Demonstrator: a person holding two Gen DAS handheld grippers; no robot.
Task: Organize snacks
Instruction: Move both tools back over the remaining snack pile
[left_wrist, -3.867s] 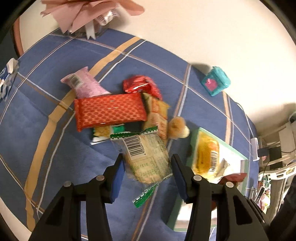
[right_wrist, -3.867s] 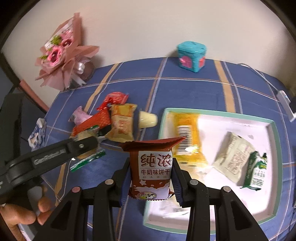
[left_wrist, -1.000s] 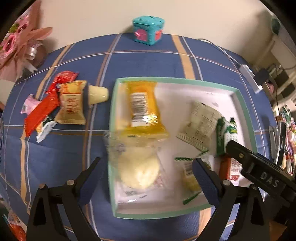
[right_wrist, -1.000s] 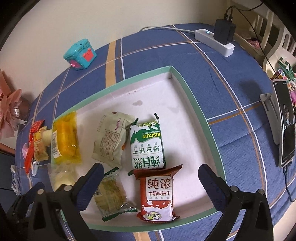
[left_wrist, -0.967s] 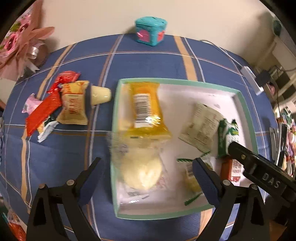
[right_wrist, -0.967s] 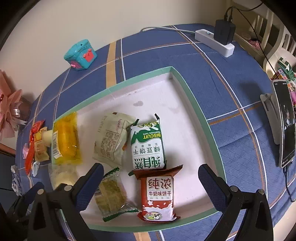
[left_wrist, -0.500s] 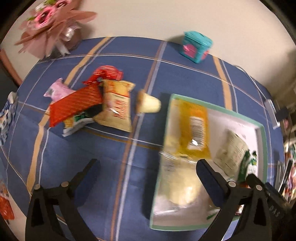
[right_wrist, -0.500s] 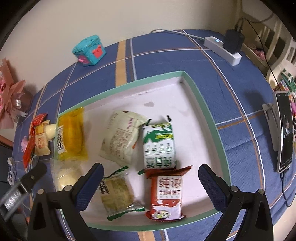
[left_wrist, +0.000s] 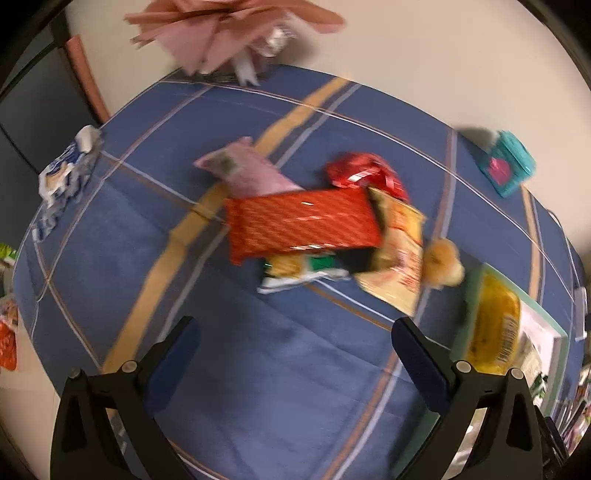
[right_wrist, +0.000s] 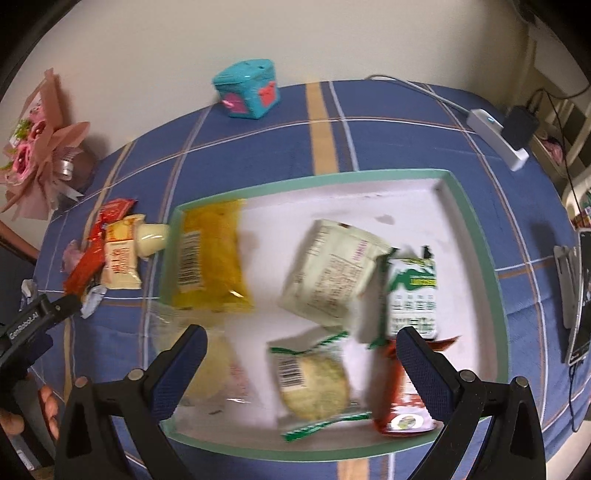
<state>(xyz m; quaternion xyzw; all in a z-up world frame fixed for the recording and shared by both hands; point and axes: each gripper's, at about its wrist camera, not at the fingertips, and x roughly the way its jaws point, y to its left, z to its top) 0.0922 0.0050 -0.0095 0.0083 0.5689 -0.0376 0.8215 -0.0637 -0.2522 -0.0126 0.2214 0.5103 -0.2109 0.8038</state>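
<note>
In the left wrist view a pile of loose snacks lies on the blue cloth: a long red packet (left_wrist: 301, 223) on top, a pink packet (left_wrist: 247, 171), a small red packet (left_wrist: 365, 171), a beige packet (left_wrist: 400, 258) and a jelly cup (left_wrist: 443, 262). My left gripper (left_wrist: 295, 347) hangs open and empty just short of the pile. In the right wrist view the green-rimmed tray (right_wrist: 491, 258) holds a yellow packet (right_wrist: 210, 254), a white packet (right_wrist: 332, 273), a green biscuit packet (right_wrist: 412, 295), a round cracker packet (right_wrist: 314, 380), a red-brown packet (right_wrist: 402, 391) and a clear bag (right_wrist: 214, 369). My right gripper (right_wrist: 301, 347) is open over them, empty.
A teal box (right_wrist: 247, 88) stands at the table's back, a pink bouquet (right_wrist: 40, 147) at the back left. A white power strip (right_wrist: 495, 136) and a phone (right_wrist: 580, 295) lie right of the tray. A blue-white wrapper (left_wrist: 62, 177) lies at the table's left edge.
My left gripper swung left off the tray, where the clear bag now lies, to above the loose pile. My right gripper shifted left over the tray, both staying open.
</note>
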